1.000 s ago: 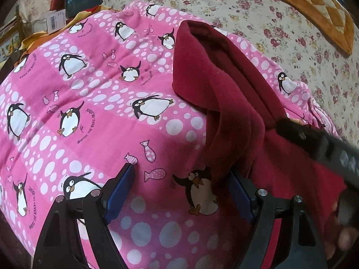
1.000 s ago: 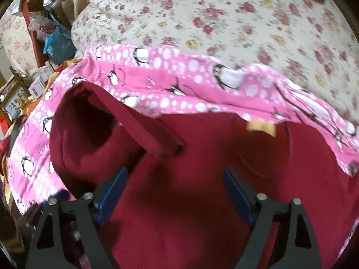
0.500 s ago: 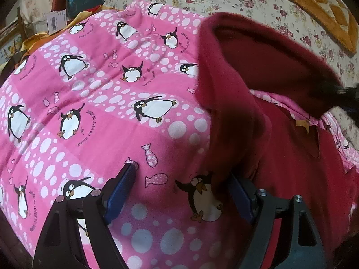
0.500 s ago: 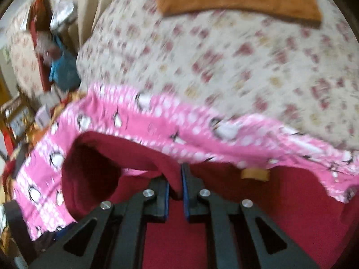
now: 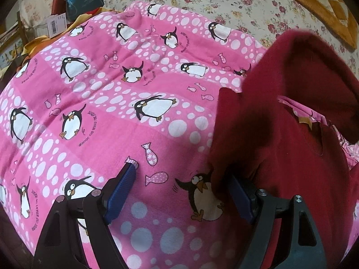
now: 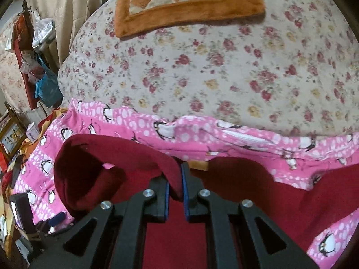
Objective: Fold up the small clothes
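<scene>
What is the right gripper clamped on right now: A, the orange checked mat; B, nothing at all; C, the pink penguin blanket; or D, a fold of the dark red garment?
D: in the right wrist view the right gripper has its jaws shut on a fold of the dark red garment, lifted off the pink penguin blanket.

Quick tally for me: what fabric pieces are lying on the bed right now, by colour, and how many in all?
Dark red garment, pinched by the right hand-held gripper: 1
Pink penguin blanket: 1
Floral bedspread: 1
Orange checked mat: 1
Total: 4
</scene>
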A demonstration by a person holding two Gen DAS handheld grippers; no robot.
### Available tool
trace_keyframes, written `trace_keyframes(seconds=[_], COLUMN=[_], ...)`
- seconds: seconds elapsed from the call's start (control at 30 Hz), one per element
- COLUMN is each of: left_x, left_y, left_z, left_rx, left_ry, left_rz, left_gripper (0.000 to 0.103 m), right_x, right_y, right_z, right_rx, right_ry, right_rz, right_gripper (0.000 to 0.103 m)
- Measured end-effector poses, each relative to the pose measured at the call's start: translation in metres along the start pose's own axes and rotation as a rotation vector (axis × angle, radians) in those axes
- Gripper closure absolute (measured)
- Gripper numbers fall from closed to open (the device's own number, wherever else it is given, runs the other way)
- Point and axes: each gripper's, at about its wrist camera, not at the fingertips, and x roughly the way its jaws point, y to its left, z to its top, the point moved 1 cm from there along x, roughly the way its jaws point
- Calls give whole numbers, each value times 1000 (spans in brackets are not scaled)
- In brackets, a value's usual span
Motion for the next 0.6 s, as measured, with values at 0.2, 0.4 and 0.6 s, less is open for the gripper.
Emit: trace_keyframes(seconds=[0.2,0.4,0.6], left_x=[0,-3,-17], left_y=[2,4,0], left_z=[0,-1,-3], left_rx=[-5,-14,9], left_ry=[5,13,64], left_rz=[-6,-30,-113], left_gripper=[40,40,43], right_x=[-24,-49,-53], right_y=[-22,-72,-118], right_z=[0,-9,-54], right_rx=[-99,-92,-110], right_ry=[-41,-62,26], right_rz=[-95,-170,-222], right_gripper=[93,93,93])
